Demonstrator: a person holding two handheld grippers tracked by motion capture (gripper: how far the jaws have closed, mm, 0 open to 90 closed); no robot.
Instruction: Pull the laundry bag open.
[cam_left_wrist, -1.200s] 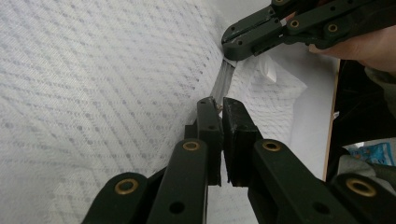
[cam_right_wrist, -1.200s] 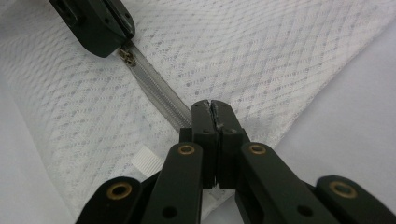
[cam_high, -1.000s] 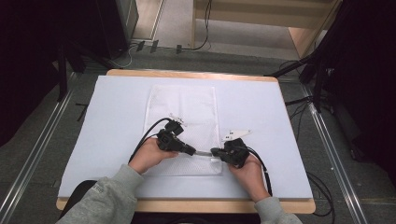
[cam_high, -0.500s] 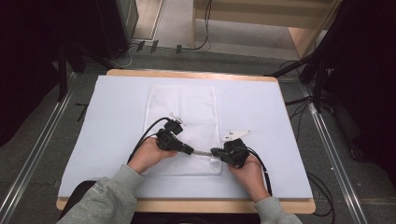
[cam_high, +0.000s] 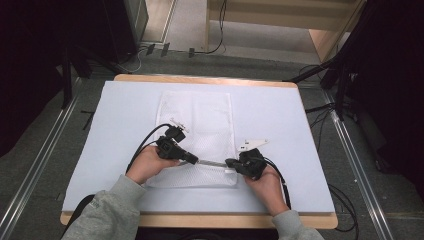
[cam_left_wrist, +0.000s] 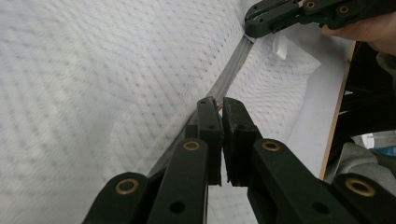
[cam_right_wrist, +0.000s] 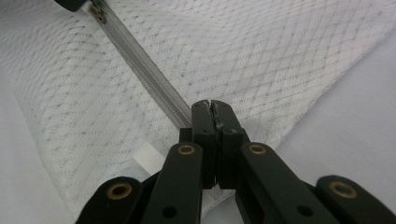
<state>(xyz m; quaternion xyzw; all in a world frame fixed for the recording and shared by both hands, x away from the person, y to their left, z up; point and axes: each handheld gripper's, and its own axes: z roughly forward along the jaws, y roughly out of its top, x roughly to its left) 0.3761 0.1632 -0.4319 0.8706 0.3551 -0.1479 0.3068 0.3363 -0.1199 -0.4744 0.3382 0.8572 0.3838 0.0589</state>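
Two grippers meet over a white mesh bag (cam_high: 197, 135) that lies flat on the pale blue mat (cam_high: 280, 115) covering the table (cam_high: 205, 80), its long side running away from the person and its near end close to the table's front edge. A grey zipper (cam_high: 212, 162) runs across the bag near that near end. The left gripper (cam_high: 192, 159), held in the left hand (cam_high: 150, 164), points right along the zipper; in the left gripper view its jaws stand pressed nearly together on a small metal zipper pull (cam_left_wrist: 218, 106), with the grey zipper tape (cam_left_wrist: 231, 65) stretching away from them toward the other gripper at the top. The right gripper (cam_high: 231, 162), held in the right hand (cam_high: 265, 182), points left; in the right gripper view (cam_right_wrist: 211, 106) its jaws are pressed together, pinching the zipper's end at the bag's edge, beside a small white ribbed tab (cam_right_wrist: 148, 157). The zipper (cam_right_wrist: 140, 63) runs taut up and left from there to the slider (cam_right_wrist: 99, 13). Black cable (cam_high: 142, 145) loops from the left gripper back toward the person's grey sleeve (cam_high: 107, 210).
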